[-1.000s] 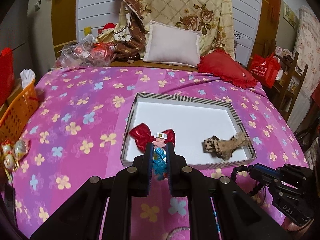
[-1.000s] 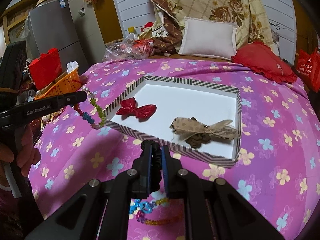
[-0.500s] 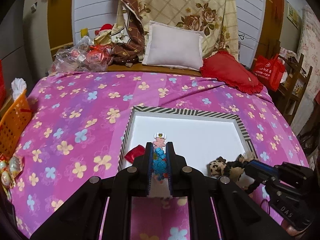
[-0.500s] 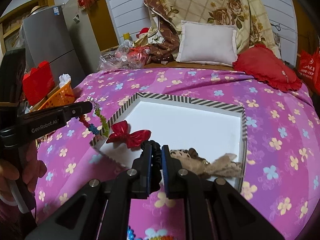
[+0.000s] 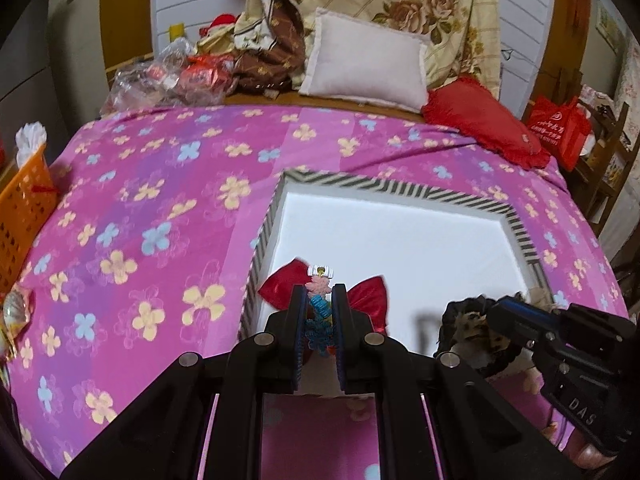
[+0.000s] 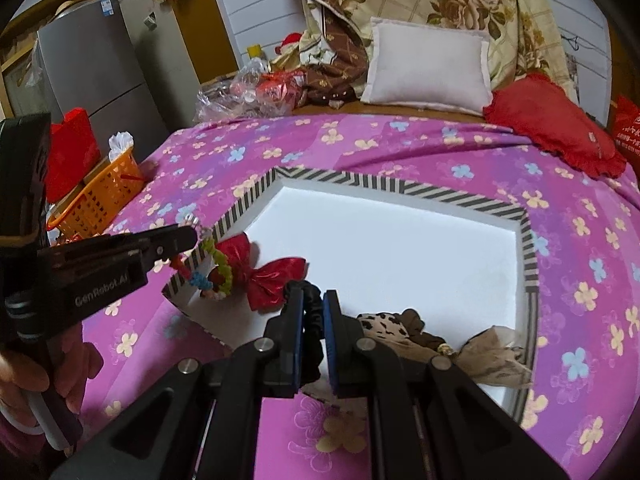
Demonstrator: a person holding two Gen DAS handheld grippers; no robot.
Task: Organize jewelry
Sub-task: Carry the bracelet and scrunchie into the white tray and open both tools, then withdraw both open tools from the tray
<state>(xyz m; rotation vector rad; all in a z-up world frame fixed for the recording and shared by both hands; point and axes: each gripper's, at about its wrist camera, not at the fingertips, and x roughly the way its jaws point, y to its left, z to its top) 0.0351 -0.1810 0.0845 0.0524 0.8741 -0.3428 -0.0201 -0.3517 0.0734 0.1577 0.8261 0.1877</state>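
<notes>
A white tray with a striped rim (image 5: 400,191) (image 6: 400,188) lies on the purple flowered bedspread. In it are a red bow (image 5: 366,296) (image 6: 272,276) and a leopard and tan bow (image 6: 420,332). My left gripper (image 5: 320,296) is shut on a colourful beaded bracelet (image 5: 319,312) and holds it over the tray's near left corner; the bracelet hangs from it in the right wrist view (image 6: 212,268). My right gripper (image 6: 312,300) is shut on a black scrunchie (image 6: 312,316) over the tray's near edge; it also shows in the left wrist view (image 5: 500,312).
An orange basket (image 6: 100,196) stands at the bed's left edge. A white pillow (image 5: 364,64), a red cushion (image 5: 484,124) and plastic bags (image 5: 168,80) lie at the far end. A red bag (image 5: 558,130) hangs at the right.
Both grippers have moved forward over the tray's near edge with their loads. The bracelet now hangs over the tray's left corner by the red bow.
</notes>
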